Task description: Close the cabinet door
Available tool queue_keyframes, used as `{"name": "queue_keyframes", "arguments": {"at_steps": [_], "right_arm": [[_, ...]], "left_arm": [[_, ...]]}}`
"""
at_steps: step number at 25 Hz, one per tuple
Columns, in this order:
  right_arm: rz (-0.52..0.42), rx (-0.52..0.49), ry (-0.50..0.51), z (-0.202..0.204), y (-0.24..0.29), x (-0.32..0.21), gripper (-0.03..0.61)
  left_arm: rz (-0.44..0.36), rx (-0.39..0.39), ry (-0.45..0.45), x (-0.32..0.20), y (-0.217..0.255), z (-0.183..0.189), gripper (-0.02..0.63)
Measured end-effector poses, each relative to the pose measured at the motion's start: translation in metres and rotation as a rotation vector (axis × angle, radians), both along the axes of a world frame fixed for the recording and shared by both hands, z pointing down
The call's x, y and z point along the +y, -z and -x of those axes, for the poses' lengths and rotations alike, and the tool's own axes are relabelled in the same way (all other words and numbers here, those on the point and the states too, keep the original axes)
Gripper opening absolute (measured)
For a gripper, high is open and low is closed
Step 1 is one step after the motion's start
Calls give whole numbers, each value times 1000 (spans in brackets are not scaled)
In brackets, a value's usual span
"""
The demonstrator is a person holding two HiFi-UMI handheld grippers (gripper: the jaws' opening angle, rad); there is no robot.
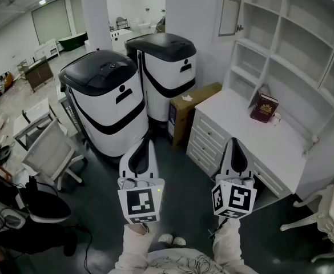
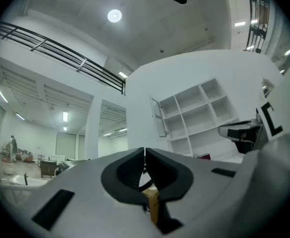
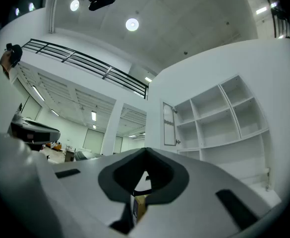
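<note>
The cabinet door [image 1: 230, 7] is a narrow glass-paned white panel. It stands swung open at the upper left corner of the white shelf unit [image 1: 295, 44]. It also shows in the left gripper view as the door [image 2: 158, 117] and in the right gripper view as the door [image 3: 169, 124], far ahead of the jaws. My left gripper [image 1: 145, 144] and right gripper [image 1: 235, 141] are held side by side low in the head view, well short of the door. Both point slightly upward. The left gripper [image 2: 145, 150] and right gripper [image 3: 145, 150] are shut, with nothing between their tips.
A white drawer counter [image 1: 235, 127] runs under the shelves with a red book [image 1: 264, 107] on it. Two large white-and-black machines [image 1: 107, 99] stand ahead on the left, beside a cardboard box [image 1: 192, 110]. A white chair [image 1: 49, 153] is at the left, another chair [image 1: 326, 218] at the lower right.
</note>
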State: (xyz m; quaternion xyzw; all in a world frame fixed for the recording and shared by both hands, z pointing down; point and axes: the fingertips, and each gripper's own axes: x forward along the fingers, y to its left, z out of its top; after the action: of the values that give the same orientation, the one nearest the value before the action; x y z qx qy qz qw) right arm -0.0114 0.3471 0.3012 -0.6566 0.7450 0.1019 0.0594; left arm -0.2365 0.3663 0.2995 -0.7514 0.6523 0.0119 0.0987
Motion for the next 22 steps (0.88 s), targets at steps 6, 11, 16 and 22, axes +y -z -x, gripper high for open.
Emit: {"name": "queue_keyframes", "arguments": {"at_steps": [6, 11, 16, 22], "right_arm": [[10, -2, 4, -7, -1, -1, 3], [18, -2, 13, -14, -7, -3, 3], [14, -5, 30, -22, -13, -4, 3], [15, 3, 42, -25, -21, -5, 3]], "left_arm": [[5, -2, 3, 1, 1, -8, 12], [14, -5, 9, 1, -4, -17, 12], [26, -5, 31, 2, -13, -24, 12], [39, 3, 48, 3, -23, -30, 12]]}}
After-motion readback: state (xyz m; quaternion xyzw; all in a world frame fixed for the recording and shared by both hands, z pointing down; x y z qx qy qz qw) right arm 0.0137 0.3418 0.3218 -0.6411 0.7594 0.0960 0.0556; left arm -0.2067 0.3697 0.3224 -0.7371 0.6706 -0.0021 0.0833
